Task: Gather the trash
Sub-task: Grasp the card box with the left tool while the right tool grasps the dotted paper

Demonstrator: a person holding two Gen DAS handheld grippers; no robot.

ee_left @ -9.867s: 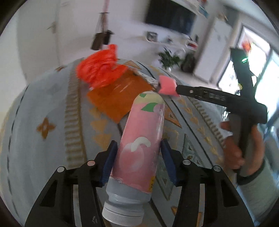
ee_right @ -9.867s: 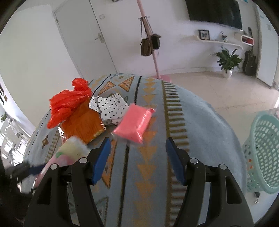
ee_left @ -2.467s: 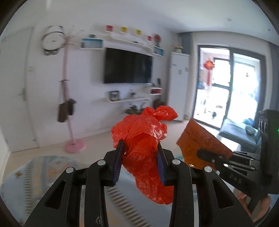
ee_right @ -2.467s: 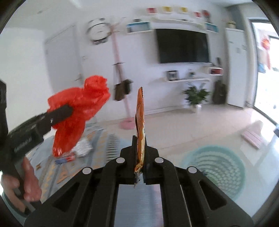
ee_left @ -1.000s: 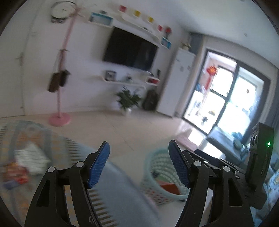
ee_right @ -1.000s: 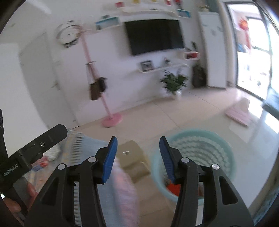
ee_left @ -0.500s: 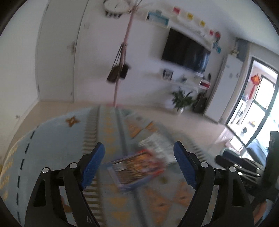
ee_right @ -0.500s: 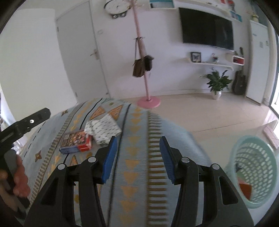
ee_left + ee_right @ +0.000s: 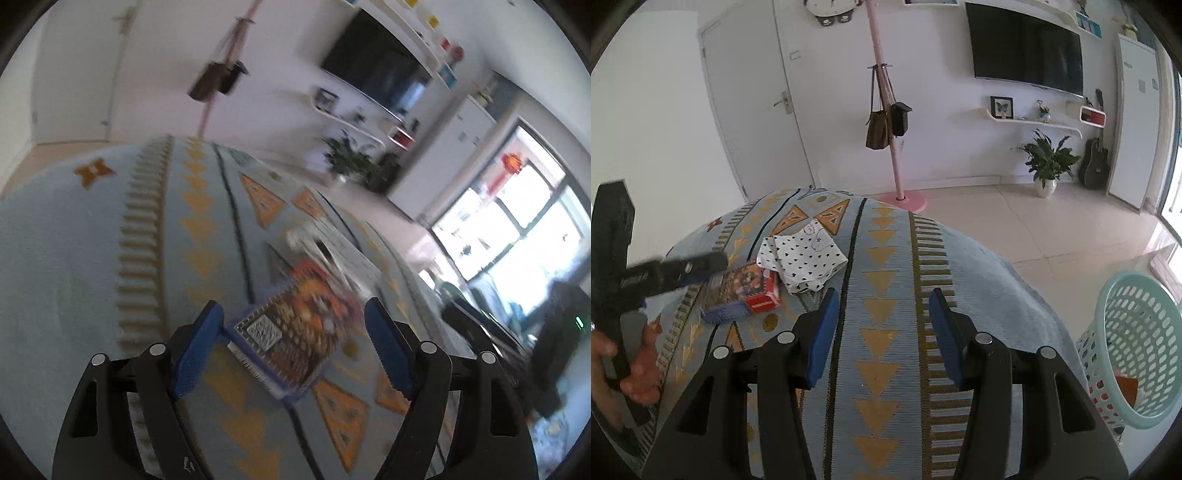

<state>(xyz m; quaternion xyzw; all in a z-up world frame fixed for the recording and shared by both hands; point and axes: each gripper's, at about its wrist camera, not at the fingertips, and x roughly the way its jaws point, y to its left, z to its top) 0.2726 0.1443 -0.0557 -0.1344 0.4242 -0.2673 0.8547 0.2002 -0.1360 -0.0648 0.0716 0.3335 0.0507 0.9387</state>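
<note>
Because the rug (image 9: 886, 332) is the biggest thing under me and everything left to collect lies on it, I place the rest by it. Off its right edge, on the bare tiled floor, stands the mint laundry basket (image 9: 1137, 343); something orange-red shows at its bottom, so I judge it is serving as the bin, kept within a short swing of the rug.

Toward the far left part of the rug lie the last 2 pieces I can see. The white spotted wrapper (image 9: 803, 258) sits crumpled and flat, and touching its near-left side is the flat snack box (image 9: 738, 288), picture side up, blue edge and red end panel showing. Both lie loose, presumably just dropped litter.

My left gripper (image 9: 291, 343) is angled down over the rug with the snack box (image 9: 295, 336) framed between its 2 blue pads. Its jaws have just been narrowing a little, yet they stand wide, one pad just beside the box's near corner, the other clear of it, so nothing is pinched. I keep them spread because the box is broad.

My right gripper (image 9: 879, 328) hangs over the middle of the rug, jaws parted and empty, nothing but weave between them. The spotted wrapper looks like its likeliest target.
</note>
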